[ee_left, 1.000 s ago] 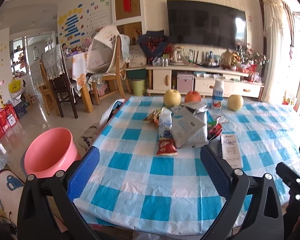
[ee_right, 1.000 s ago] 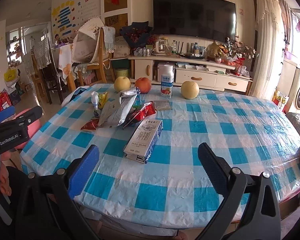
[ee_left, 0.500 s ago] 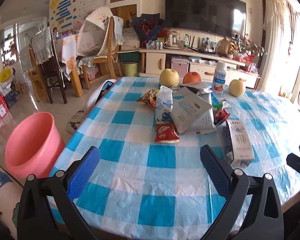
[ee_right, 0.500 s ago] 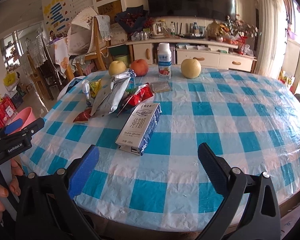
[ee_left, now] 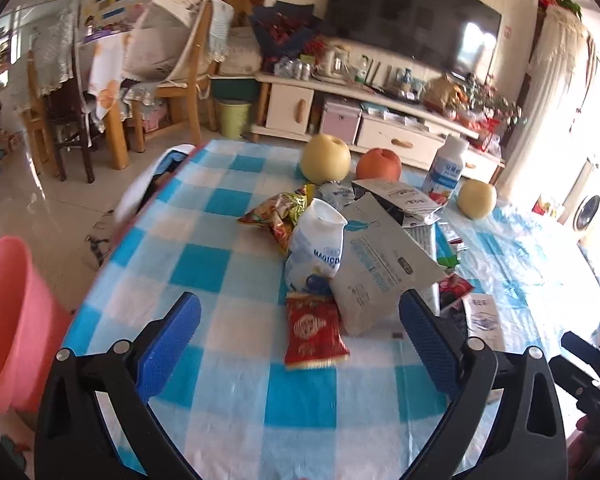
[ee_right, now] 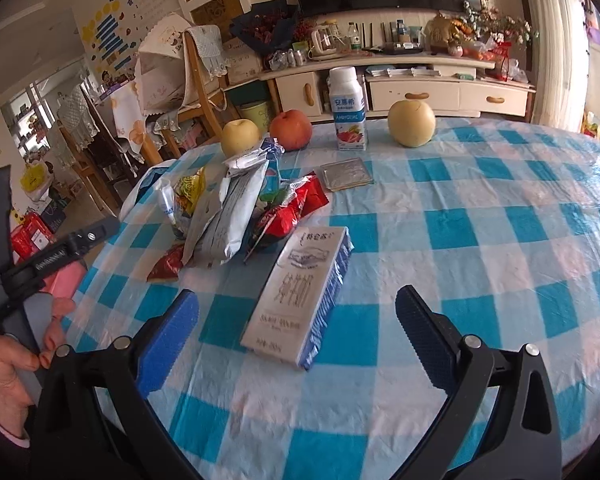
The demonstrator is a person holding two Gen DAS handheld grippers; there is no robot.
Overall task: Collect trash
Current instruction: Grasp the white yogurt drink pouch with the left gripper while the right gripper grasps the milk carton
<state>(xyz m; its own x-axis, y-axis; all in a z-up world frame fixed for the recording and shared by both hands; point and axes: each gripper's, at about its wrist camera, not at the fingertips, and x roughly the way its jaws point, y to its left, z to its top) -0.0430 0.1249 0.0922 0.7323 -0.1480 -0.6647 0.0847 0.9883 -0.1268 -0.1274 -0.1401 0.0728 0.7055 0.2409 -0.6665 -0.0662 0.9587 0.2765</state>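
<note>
A heap of trash lies on the blue-checked table point(ee_left: 228, 392): a red snack wrapper point(ee_left: 314, 330), a white crumpled pouch point(ee_left: 316, 248), a large grey-white bag point(ee_left: 376, 272) and a yellow-red wrapper point(ee_left: 278, 212). My left gripper point(ee_left: 300, 334) is open, just above the table, with the red wrapper between its fingers. My right gripper point(ee_right: 298, 332) is open and low over the flat milk carton point(ee_right: 300, 292). The heap also shows in the right wrist view point(ee_right: 236, 216).
A pink bucket point(ee_left: 8, 320) stands on the floor left of the table. Two pears point(ee_right: 411, 123) point(ee_right: 240, 136), an apple point(ee_right: 291, 129) and a yogurt bottle point(ee_right: 347, 110) stand at the far edge. A flat foil packet point(ee_right: 346, 174) lies near them. Chairs stand behind.
Both grippers have moved forward and down over the table, closer to the trash heap and the milk carton. Both stay open.
</note>
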